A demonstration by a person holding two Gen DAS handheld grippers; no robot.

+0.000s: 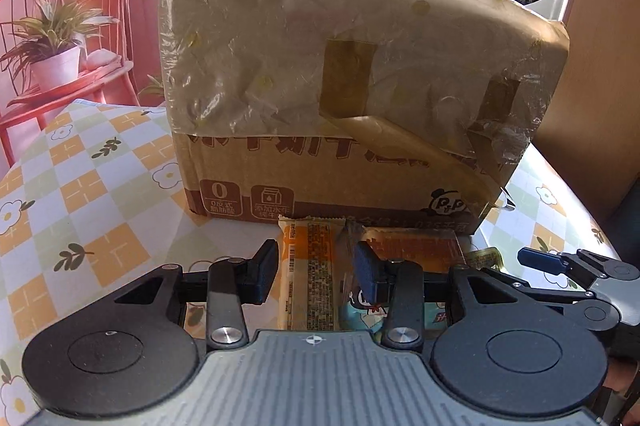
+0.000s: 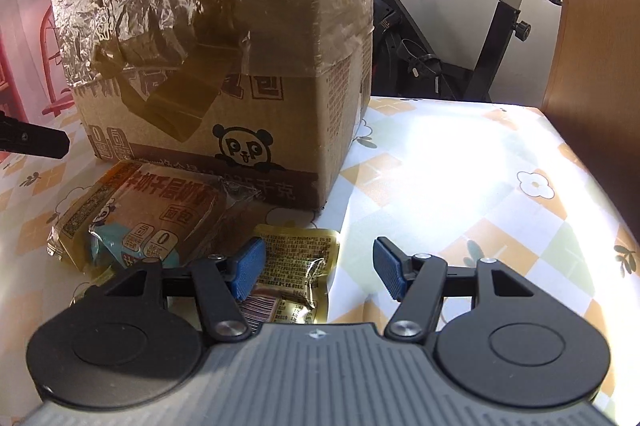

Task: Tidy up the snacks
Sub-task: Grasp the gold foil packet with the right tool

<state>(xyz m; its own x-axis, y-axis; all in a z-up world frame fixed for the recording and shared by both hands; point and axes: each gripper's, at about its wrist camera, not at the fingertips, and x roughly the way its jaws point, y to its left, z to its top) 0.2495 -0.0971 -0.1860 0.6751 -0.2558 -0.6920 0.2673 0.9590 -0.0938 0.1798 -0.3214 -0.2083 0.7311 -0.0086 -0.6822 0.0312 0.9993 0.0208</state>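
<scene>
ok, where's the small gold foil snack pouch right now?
The small gold foil snack pouch lies flat on the checkered tablecloth in the right wrist view, just in front of the brown cardboard box, right of the orange bread packet.

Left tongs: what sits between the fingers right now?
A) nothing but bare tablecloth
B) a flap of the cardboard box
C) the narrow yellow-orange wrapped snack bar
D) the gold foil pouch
C: in the left wrist view the left tongs straddle the narrow yellow-orange snack bar, which lies in front of the cardboard box; whether the fingers press it is unclear.
</scene>
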